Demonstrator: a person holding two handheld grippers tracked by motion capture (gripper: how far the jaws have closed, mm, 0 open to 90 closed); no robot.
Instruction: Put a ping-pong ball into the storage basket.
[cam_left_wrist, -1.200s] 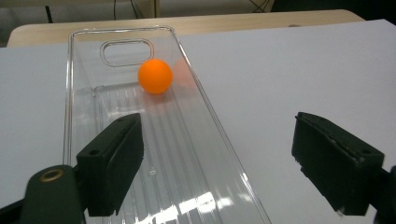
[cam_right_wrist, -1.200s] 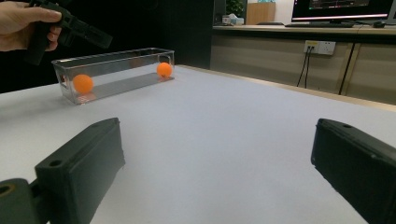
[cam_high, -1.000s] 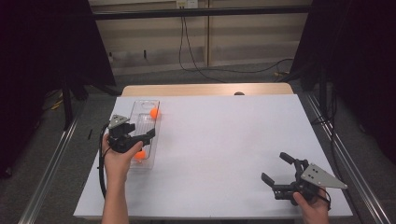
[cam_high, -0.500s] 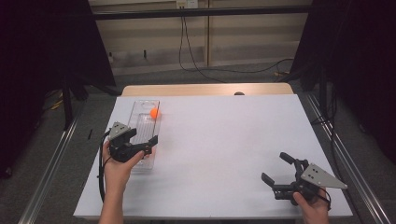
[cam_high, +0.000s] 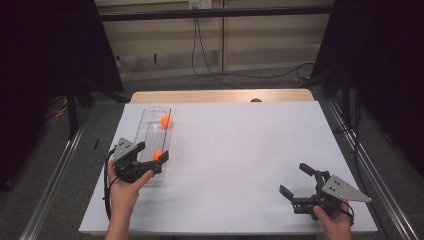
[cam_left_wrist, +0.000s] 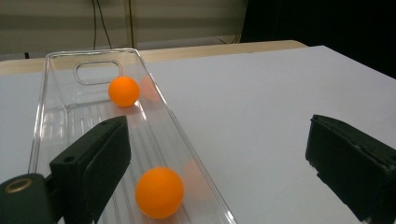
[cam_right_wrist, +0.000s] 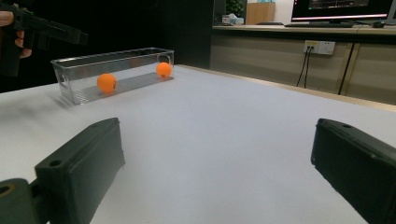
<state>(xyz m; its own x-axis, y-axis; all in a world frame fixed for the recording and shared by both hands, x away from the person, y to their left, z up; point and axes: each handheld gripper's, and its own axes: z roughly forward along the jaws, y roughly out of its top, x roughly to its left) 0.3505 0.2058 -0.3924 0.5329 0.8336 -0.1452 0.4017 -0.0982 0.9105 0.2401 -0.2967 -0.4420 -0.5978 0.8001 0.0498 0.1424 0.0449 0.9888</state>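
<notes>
The left gripper (cam_high: 150, 156) hangs over the near end of the clear tray (cam_high: 145, 132), jaws spread wide and gripping nothing, and right under them sits the near orange ball (cam_high: 157, 155). From the left gripper view that near ball (cam_left_wrist: 159, 192) lies low and just inside the tray's right wall, between the two black jaws but closer to the left one, so any grab would mean dropping almost straight down and a touch toward that wall. The far orange ball (cam_high: 165, 121) rests up by the tray's other end, close to the handle cut-out, well apart from the first. The tray itself is long and narrow, its long axis running away from the person, up the left side of the white table (cam_high: 240, 150), and the left gripper points roughly along that line, slightly angled toward the table's middle. The balls are round, so they point nowhere; only the tray walls limit how the jaws can close, and across the tray looks tight to me. The right gripper (cam_high: 299, 186) rests far off at the near right corner, jaws also parted and empty, aimed across the table toward the tray (cam_right_wrist: 112, 74). The left hand is plainly the nearer one.
</notes>
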